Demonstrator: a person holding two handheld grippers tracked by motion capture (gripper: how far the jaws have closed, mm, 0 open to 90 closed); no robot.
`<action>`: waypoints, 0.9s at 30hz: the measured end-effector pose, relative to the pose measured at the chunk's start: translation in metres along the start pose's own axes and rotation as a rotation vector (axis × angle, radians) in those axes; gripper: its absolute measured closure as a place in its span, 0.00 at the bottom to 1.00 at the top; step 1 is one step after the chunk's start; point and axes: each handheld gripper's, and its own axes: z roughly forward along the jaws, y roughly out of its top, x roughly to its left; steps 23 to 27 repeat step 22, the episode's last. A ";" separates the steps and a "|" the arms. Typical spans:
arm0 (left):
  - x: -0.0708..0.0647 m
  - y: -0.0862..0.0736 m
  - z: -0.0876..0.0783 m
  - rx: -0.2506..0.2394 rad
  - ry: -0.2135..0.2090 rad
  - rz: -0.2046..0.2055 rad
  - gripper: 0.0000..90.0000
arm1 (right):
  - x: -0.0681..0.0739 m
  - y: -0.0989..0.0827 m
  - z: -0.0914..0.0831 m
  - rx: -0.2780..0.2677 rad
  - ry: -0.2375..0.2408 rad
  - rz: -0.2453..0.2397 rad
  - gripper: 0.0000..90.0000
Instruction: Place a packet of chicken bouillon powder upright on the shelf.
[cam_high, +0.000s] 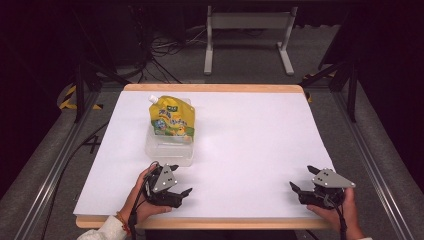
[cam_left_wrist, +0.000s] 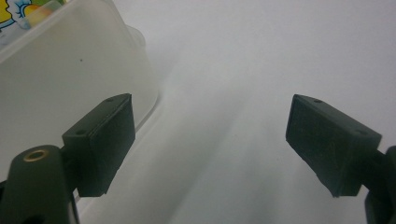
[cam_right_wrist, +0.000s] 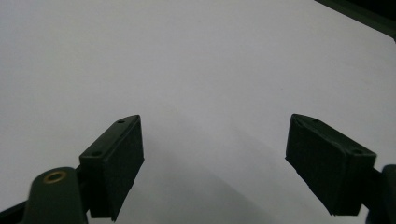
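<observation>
We hold the left gripper (cam_high: 181, 180) low over the worktop (cam_high: 250, 145) near its front edge, left of the middle, and its jaws stand wide apart with nothing between them. In the left gripper view, only bare white surface lies between the two black pads (cam_left_wrist: 105, 140), and the wall of the clear plastic tub (cam_left_wrist: 70, 79) sits just beside the left pad, apart from it.

We hold the right gripper (cam_high: 304, 179) near the front right corner, jaws likewise spread wide and empty. In the right gripper view we see plain white worktop between its pads (cam_right_wrist: 116, 158).

Past our left gripper, the tub (cam_high: 169, 150) stands on the left half of the worktop, roughly midway between front and back edges. A yellow pouch (cam_high: 172, 120) with a white spout rests in it, leaning toward the back edge, its top rising above the rim. The two grippers are well apart from each other.
</observation>
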 end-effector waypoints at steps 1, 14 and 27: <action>0.000 0.000 0.000 0.000 -0.002 0.000 0.18 | 0.000 0.000 0.000 -0.001 -0.003 0.000 0.21; 0.000 0.002 0.001 -0.001 -0.008 0.001 0.18 | 0.000 0.000 -0.003 -0.012 -0.009 0.000 0.20; -0.001 0.004 0.002 0.002 -0.008 0.002 0.18 | -0.001 0.000 -0.003 -0.017 -0.013 0.002 0.19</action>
